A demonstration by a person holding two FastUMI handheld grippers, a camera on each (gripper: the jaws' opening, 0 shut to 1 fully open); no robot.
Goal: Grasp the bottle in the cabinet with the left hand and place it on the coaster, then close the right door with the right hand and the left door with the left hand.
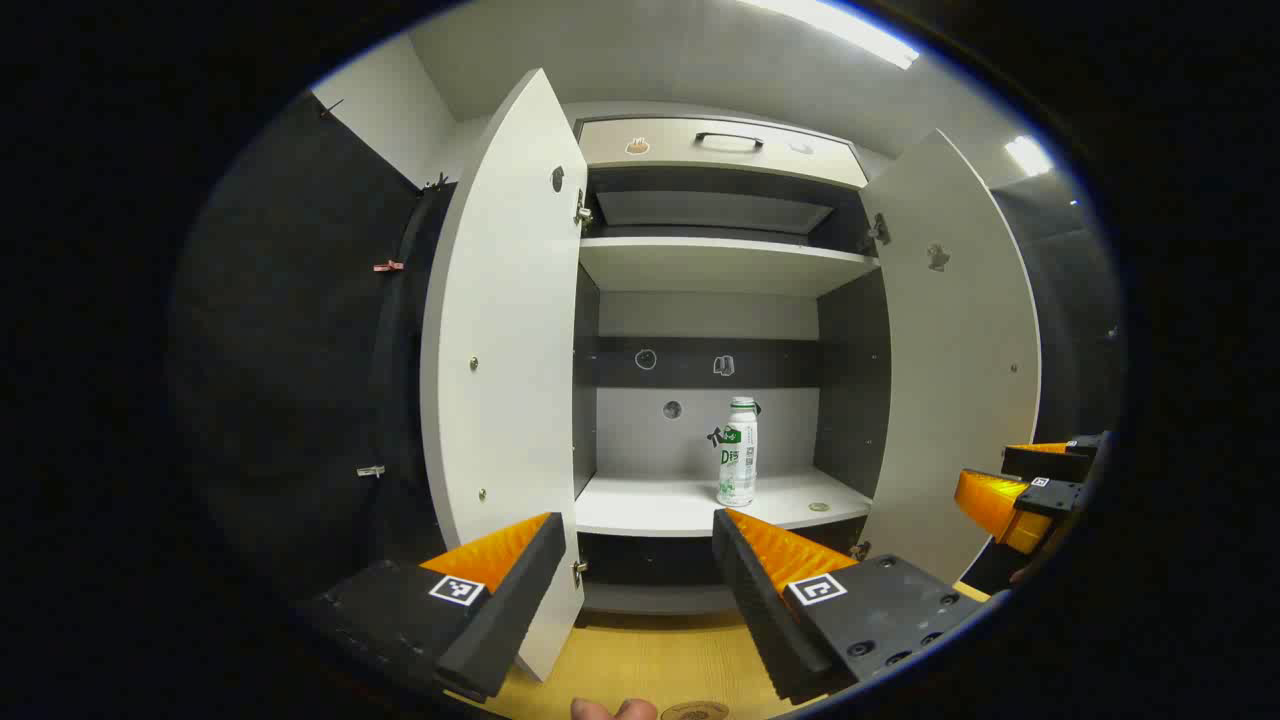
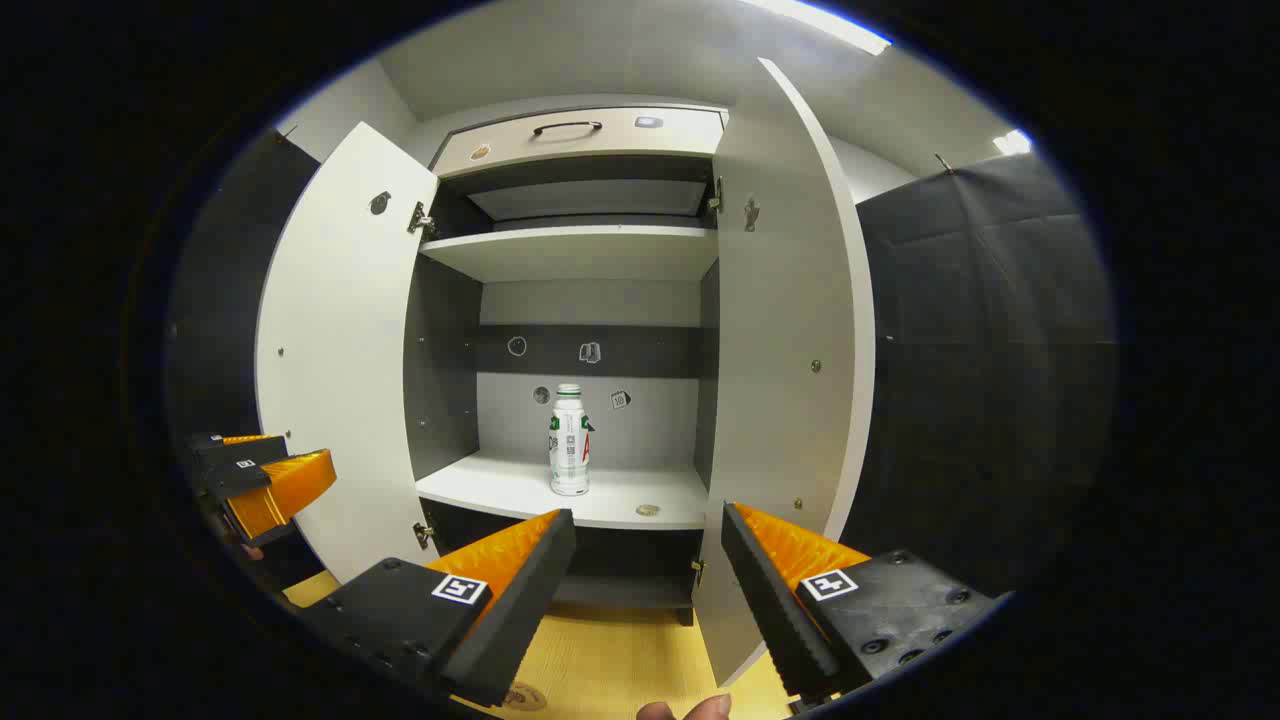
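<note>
Both sets of jaws stand apart with nothing between them: the left gripper (image 1: pixel 630 545) and the right gripper (image 2: pixel 648 540) each hang in front of the open cabinet (image 1: pixel 720 265), short of its lower shelf.

Largest in sight is the cabinet itself, white outside, dark on its side walls, with both doors swung wide. In the left gripper view the left door (image 1: pixel 505 330) stands edge-on just behind the left finger, and the right door (image 1: pixel 960 350) spreads out to the right. Above the upper shelf sits a drawer front with a dark handle (image 1: pixel 728 140). Its topmost compartment is in shadow, and what it holds cannot be made out.

On the lower shelf (image 1: pixel 690 505) the bottle (image 1: pixel 738 452) stands upright, white with a green label, toward the back and somewhat right of centre. It lies beyond the left gripper's jaws, above and just behind the tip of the right-hand finger, well apart from both. In the right gripper view the bottle (image 2: pixel 569 440) stands far off above the left-hand finger.

Below, the yellow wooden surface (image 1: pixel 650 655) runs near the cabinet's foot. A round coaster (image 1: pixel 695 711) is cut off at the bottom edge, beside a fingertip of the person's hand (image 1: pixel 612 709). A small round disc (image 1: pixel 819 507) lies on the shelf right of the bottle; what it is cannot be told.
</note>
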